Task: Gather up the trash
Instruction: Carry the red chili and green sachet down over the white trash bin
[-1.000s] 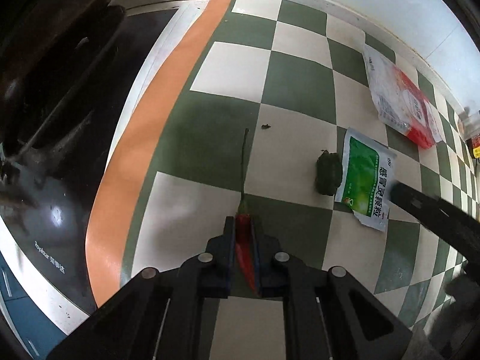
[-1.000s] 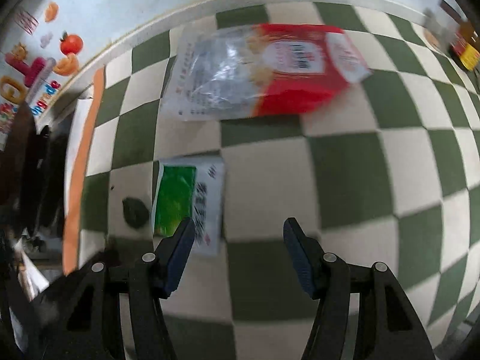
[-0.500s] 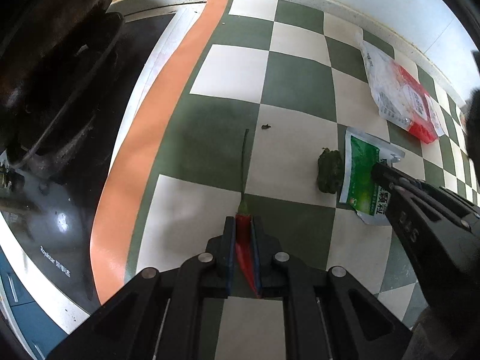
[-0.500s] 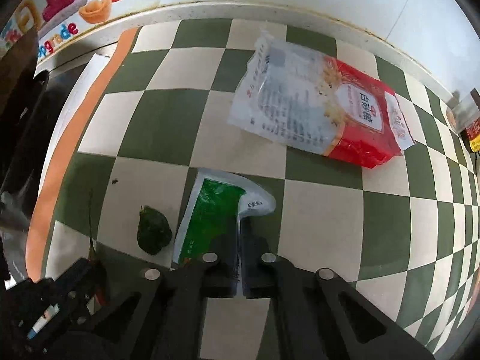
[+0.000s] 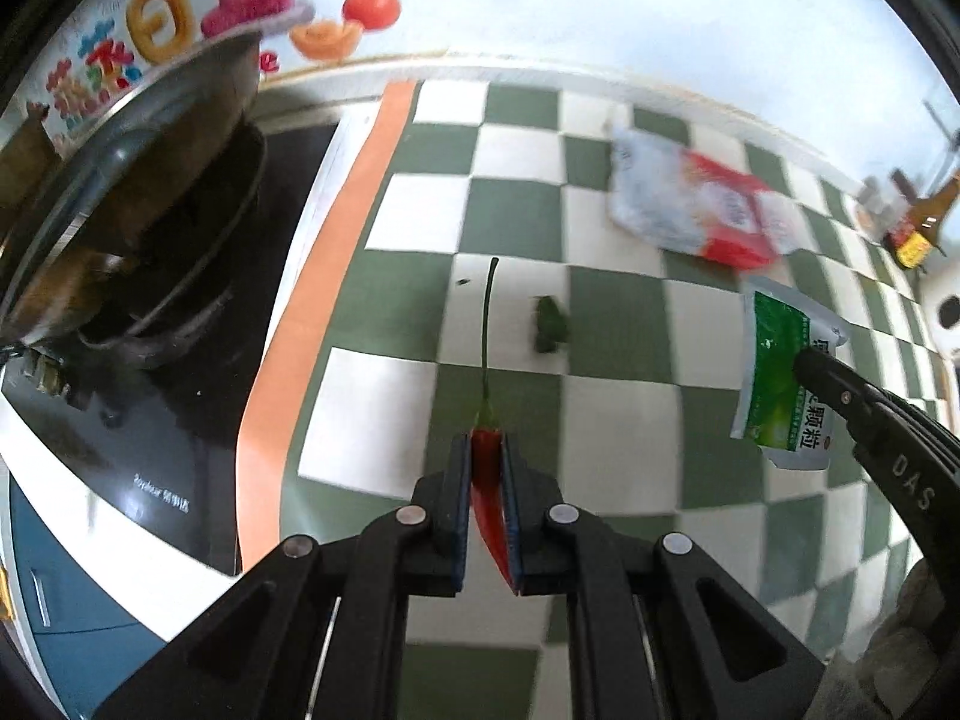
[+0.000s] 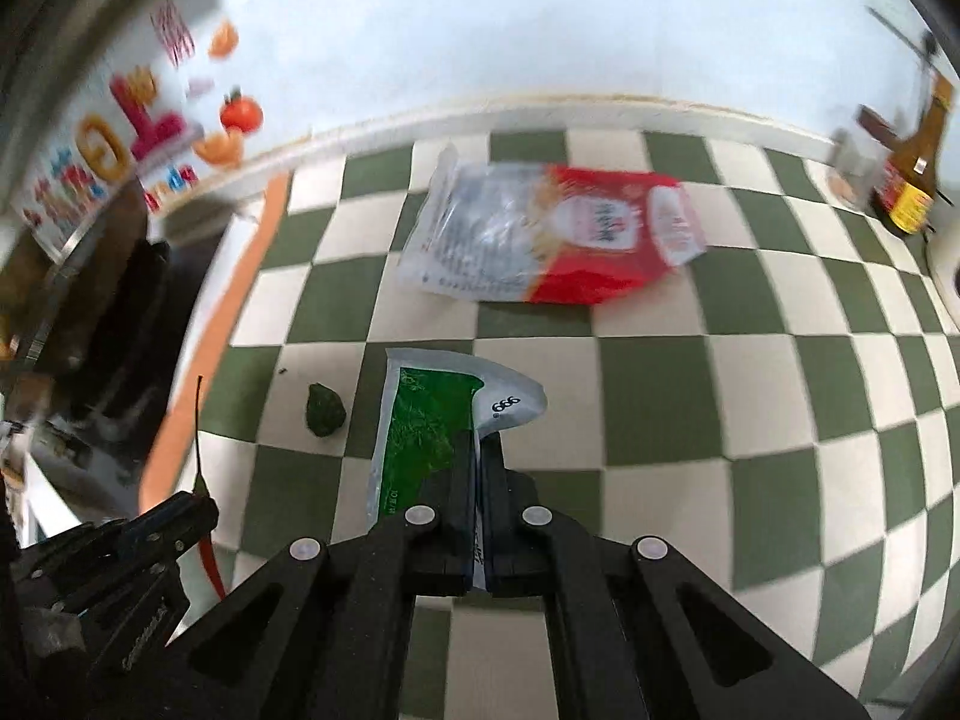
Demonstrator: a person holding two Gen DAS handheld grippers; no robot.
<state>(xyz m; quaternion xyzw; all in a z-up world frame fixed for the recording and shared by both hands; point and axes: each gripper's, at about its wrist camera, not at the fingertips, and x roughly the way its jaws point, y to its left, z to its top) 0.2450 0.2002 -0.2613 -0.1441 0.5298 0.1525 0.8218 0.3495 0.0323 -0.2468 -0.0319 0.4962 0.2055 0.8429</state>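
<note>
Green sachet (image 6: 420,420) now off the counter in right claw (image 6: 478,450); chilli (image 5: 489,474) still in left claw (image 5: 487,456).

A home kitchen: a metal wok (image 5: 138,180) sits on a black glass stove (image 5: 150,420) beside a green-and-white checked countertop (image 6: 690,420), with a sauce bottle (image 6: 912,180) at its far right corner.

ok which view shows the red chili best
The left wrist view: the red chili sits centred, clamped in the left gripper, its long green stem clear. The right wrist view catches only its stem and red tip at the left edge.
</note>
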